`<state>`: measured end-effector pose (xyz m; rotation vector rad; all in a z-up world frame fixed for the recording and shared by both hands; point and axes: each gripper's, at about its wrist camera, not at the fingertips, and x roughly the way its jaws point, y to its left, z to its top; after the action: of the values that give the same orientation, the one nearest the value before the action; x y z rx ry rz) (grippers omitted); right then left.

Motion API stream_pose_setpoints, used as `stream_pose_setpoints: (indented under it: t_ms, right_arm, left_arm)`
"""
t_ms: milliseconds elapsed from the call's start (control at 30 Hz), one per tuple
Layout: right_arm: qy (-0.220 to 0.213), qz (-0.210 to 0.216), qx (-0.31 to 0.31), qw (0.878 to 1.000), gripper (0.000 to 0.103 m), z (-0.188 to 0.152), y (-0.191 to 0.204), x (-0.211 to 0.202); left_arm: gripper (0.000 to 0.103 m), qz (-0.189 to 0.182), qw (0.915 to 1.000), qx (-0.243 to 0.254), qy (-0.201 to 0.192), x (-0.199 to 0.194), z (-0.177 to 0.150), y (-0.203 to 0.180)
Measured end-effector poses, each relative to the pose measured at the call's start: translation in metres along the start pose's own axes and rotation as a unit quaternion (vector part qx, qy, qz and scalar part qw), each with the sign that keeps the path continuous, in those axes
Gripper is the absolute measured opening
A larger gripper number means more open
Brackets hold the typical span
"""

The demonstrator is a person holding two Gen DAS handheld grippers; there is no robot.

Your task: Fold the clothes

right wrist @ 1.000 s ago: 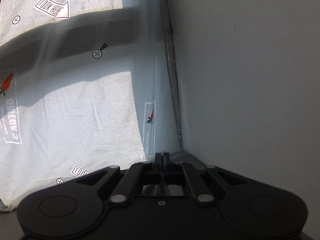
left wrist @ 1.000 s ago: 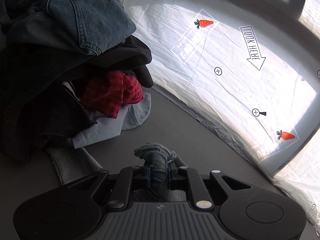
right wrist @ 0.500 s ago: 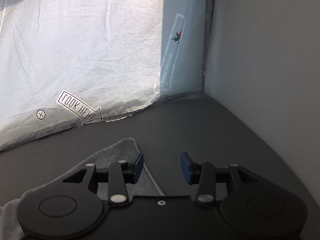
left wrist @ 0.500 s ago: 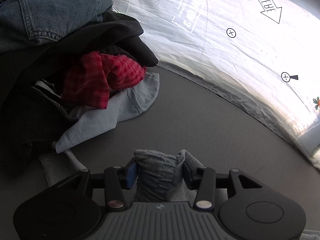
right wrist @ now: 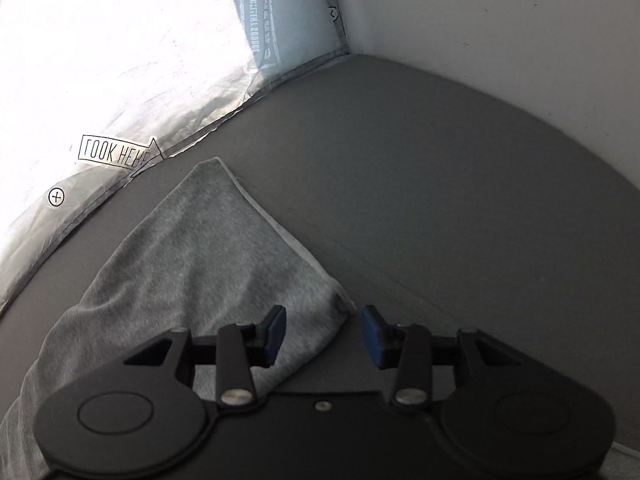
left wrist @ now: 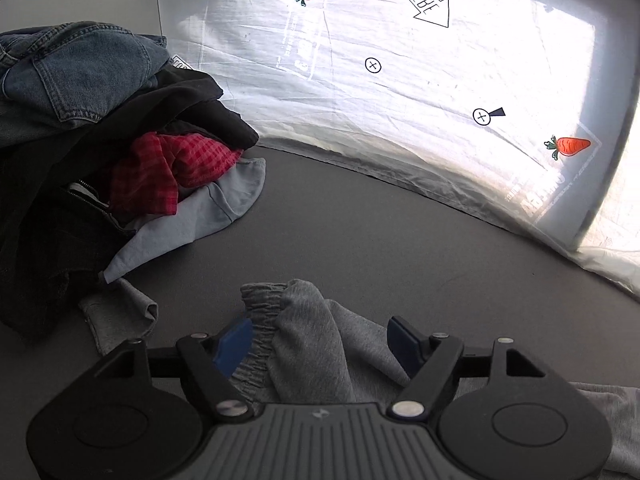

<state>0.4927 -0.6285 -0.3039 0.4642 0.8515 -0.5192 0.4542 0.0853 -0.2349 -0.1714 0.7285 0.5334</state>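
Note:
A grey sweat garment (left wrist: 308,332) lies on the dark grey table, its elastic waistband bunched between the fingers of my left gripper (left wrist: 320,340), which is open and no longer pinching it. In the right wrist view the garment's leg end (right wrist: 216,248) lies flat, with its hem corner just ahead of my right gripper (right wrist: 322,330), which is open and empty above the cloth.
A pile of clothes stands at the left: blue jeans (left wrist: 76,76), a black garment (left wrist: 188,108), a red checked cloth (left wrist: 168,172) and a light blue one (left wrist: 192,220). A white printed sheet (left wrist: 420,80) hangs along the table's far edge. A white wall (right wrist: 500,20) bounds the right.
My left gripper has opened and let go of the grey waistband, which now rests on the table. My right gripper has opened too and dropped low over the laid-out leg end.

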Motion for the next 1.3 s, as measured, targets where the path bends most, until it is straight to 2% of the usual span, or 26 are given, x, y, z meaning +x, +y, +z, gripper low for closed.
stream_pose_setpoints:
  t_ms: [100,133,200,233,300,367,500,600,667,767,900,967,1100,1200,1233,1300]
  right_arm:
    - [0.010,-0.008,0.002,1.000,0.042,0.003,0.001,0.009]
    - [0.013,-0.011,-0.004,1.000,0.039,0.004,0.002,0.010]
    - [0.030,-0.015,-0.040,0.999,0.022,0.011,0.007,0.012]
    - [0.039,-0.017,-0.060,0.997,0.004,0.016,0.010,0.013]
    - [0.044,-0.002,-0.077,0.996,0.002,0.032,0.018,0.013]
    - [0.031,0.012,-0.097,0.995,0.002,0.060,0.035,0.008]
    - [-0.037,0.071,-0.083,0.993,0.002,0.138,0.084,-0.013]
    - [-0.108,0.150,-0.010,0.983,0.007,0.179,0.109,-0.027]
    - [-0.123,0.168,0.008,0.978,0.045,0.184,0.120,-0.026]
    - [-0.119,0.147,-0.019,0.982,0.043,0.164,0.131,-0.015]
    - [-0.072,0.091,-0.081,0.990,0.034,0.107,0.134,0.006]
    - [-0.044,0.086,-0.092,0.991,0.032,0.080,0.130,0.019]
    - [-0.008,0.107,-0.062,0.992,0.032,0.050,0.125,0.042]
    - [-0.002,0.129,-0.012,0.992,0.036,0.050,0.125,0.054]
    - [-0.001,0.131,-0.002,0.991,0.039,0.053,0.127,0.057]
    - [0.004,0.129,0.009,0.992,0.039,0.060,0.134,0.067]
  left_arm:
    - [0.075,0.007,0.9987,0.045,0.022,0.009,-0.019,-0.016]
    - [0.075,0.011,0.9980,0.054,0.029,0.013,-0.023,-0.019]
    - [0.075,0.018,0.9969,0.061,0.045,0.021,-0.031,-0.021]
    - [0.075,0.022,0.9963,0.064,0.053,0.025,-0.034,-0.021]
    - [0.075,0.026,0.9959,0.060,0.063,0.030,-0.038,-0.020]
    - [0.075,0.030,0.9956,0.056,0.070,0.034,-0.040,-0.018]
    - [0.075,0.035,0.9949,0.055,0.076,0.041,-0.042,-0.018]
    - [0.076,0.038,0.9948,0.057,0.075,0.044,-0.044,-0.019]
    - [0.076,0.041,0.9950,0.053,0.074,0.045,-0.044,-0.019]
    - [0.079,0.044,0.9956,0.037,0.074,0.046,-0.045,-0.017]
    - [0.086,0.047,0.9960,0.025,0.071,0.048,-0.047,-0.013]
    - [0.087,0.048,0.9962,0.021,0.070,0.049,-0.047,-0.013]
    - [0.096,0.054,0.9961,0.008,0.069,0.052,-0.049,-0.011]
    - [0.099,0.054,0.9961,-0.006,0.069,0.053,-0.050,-0.008]
    - [0.100,0.054,0.9961,-0.010,0.068,0.054,-0.051,-0.007]
    - [0.102,0.054,0.9963,-0.019,0.065,0.054,-0.053,-0.005]
